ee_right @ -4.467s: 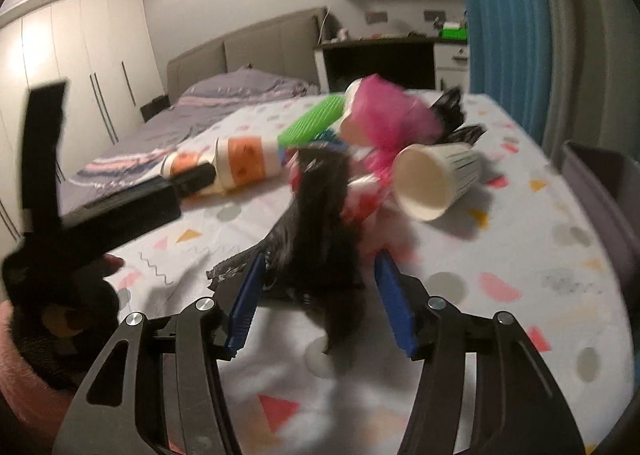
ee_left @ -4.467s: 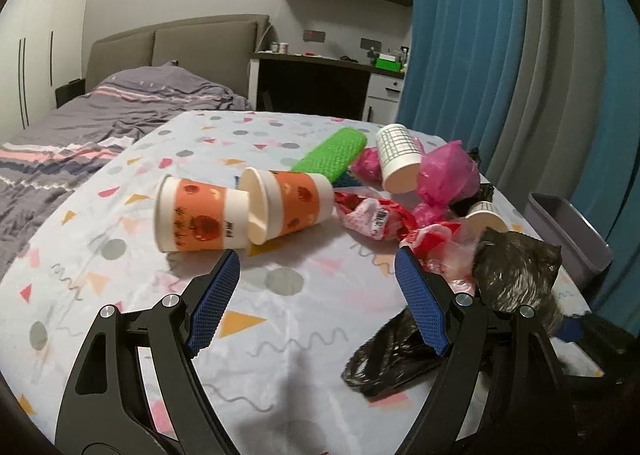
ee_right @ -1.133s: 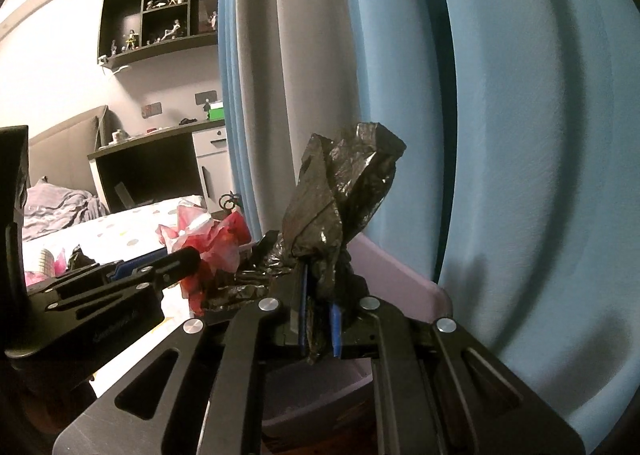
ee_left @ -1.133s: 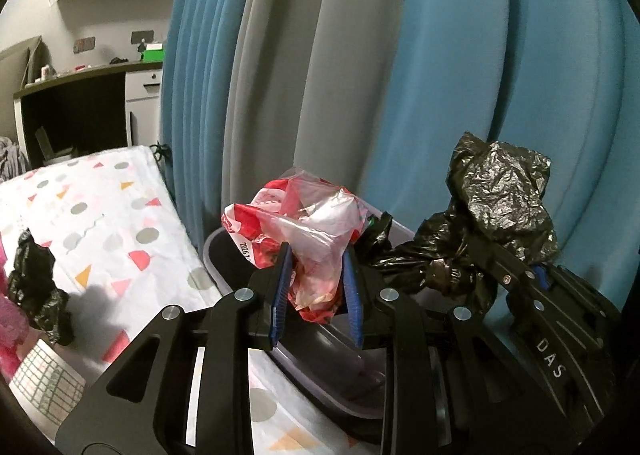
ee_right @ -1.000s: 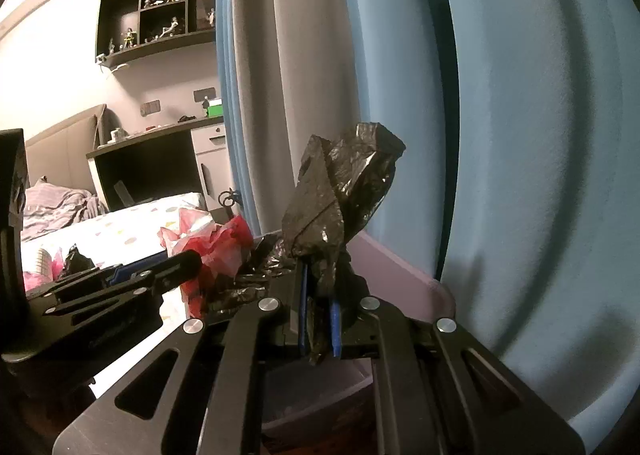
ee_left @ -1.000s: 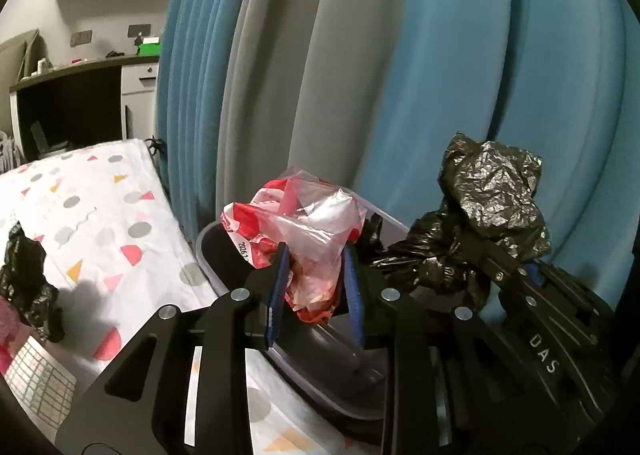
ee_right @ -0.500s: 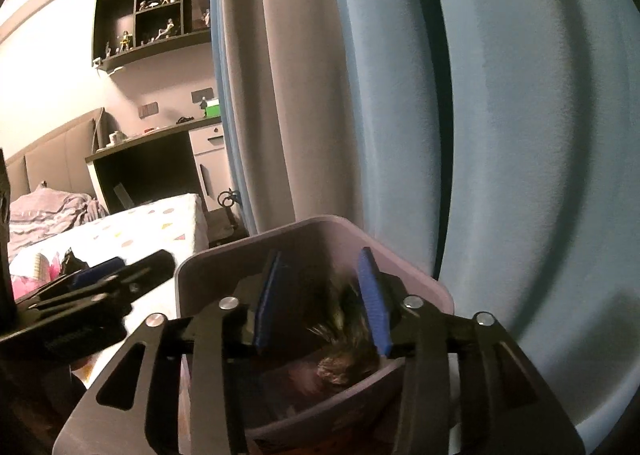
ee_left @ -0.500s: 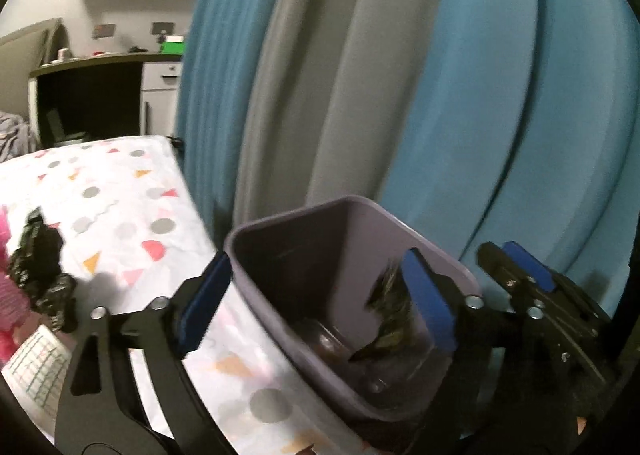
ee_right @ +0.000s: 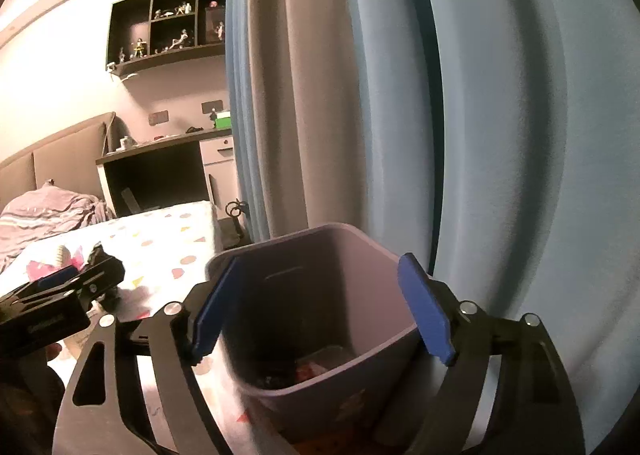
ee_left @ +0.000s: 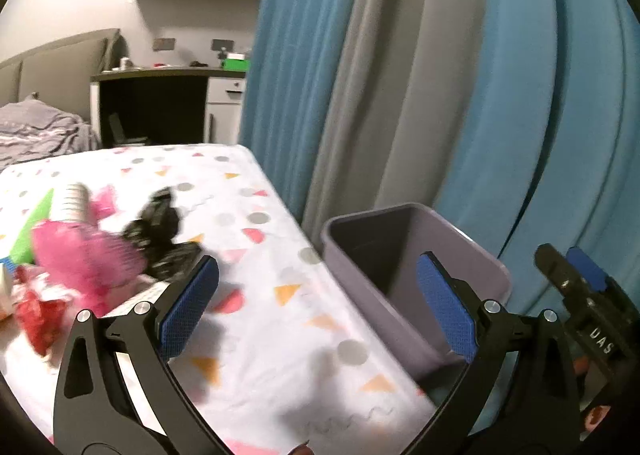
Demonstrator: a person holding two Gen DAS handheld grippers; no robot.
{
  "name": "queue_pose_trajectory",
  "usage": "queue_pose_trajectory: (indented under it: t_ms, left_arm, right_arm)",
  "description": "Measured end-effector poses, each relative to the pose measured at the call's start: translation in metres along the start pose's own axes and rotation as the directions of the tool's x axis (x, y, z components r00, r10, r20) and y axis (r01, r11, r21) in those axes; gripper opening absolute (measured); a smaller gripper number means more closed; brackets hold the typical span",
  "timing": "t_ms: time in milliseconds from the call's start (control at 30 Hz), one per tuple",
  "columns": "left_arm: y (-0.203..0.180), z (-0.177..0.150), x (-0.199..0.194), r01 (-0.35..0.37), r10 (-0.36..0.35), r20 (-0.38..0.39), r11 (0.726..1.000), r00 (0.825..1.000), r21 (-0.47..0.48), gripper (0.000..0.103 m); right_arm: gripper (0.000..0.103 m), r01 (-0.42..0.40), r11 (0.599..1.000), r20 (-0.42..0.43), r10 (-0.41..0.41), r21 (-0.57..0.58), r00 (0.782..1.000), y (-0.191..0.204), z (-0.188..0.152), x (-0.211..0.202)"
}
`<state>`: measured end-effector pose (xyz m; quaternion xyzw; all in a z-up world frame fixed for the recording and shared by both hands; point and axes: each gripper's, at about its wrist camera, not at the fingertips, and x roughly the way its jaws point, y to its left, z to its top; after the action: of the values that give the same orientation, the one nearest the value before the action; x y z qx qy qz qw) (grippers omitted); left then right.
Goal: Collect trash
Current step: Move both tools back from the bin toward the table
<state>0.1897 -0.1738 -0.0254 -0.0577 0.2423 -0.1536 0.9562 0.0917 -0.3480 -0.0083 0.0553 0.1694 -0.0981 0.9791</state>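
Note:
A grey-purple bin stands beside the table, against the curtain. At its bottom lie a black bag and a red wrapper. My right gripper hangs over the bin mouth, its jaws opening with nothing between them. My left gripper straddles the table edge and the bin's near wall, its jaws also opening and empty. On the table to its left lie a pink bag, a black bag, a red wrapper, a checked cup and a green roll.
The patterned tablecloth ends just left of the bin. Blue and grey curtains hang close behind the bin. A desk and a bed stand beyond the table. One of the right gripper's fingers shows at the right edge of the left wrist view.
Both grippers have opened and let go. The red wrapper and the black bag have dropped into the bin. The left gripper has swung left, back toward the table.

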Motion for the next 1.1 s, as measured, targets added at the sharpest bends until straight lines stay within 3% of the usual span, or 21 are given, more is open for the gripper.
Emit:
queue_pose_trajectory:
  t_ms: [200, 467, 800, 1100]
  left_arm:
    - [0.025, -0.009, -0.036, -0.087, 0.087, 0.032, 0.996, 0.996, 0.004, 0.097]
    - [0.079, -0.018, -0.072, -0.200, 0.201, 0.026, 0.979, 0.979, -0.048, 0.097]
    - [0.158, -0.038, -0.126, -0.388, 0.394, 0.029, 0.913, 0.919, -0.124, 0.097]
    - [0.210, -0.043, -0.157, -0.480, 0.492, 0.028, 0.858, 0.870, -0.183, 0.098]
  right_arm:
    - [0.084, -0.038, 0.999, 0.023, 0.039, -0.013, 0.999, 0.024, -0.003, -0.021]
    - [0.084, -0.159, 0.987, 0.011, 0.159, -0.034, 0.987, 0.073, -0.009, -0.036]
    - [0.084, -0.293, 0.951, -0.042, 0.290, -0.096, 0.956, 0.149, -0.022, -0.038]
    - [0.084, -0.384, 0.908, -0.118, 0.368, -0.165, 0.922, 0.226, -0.038, -0.023]
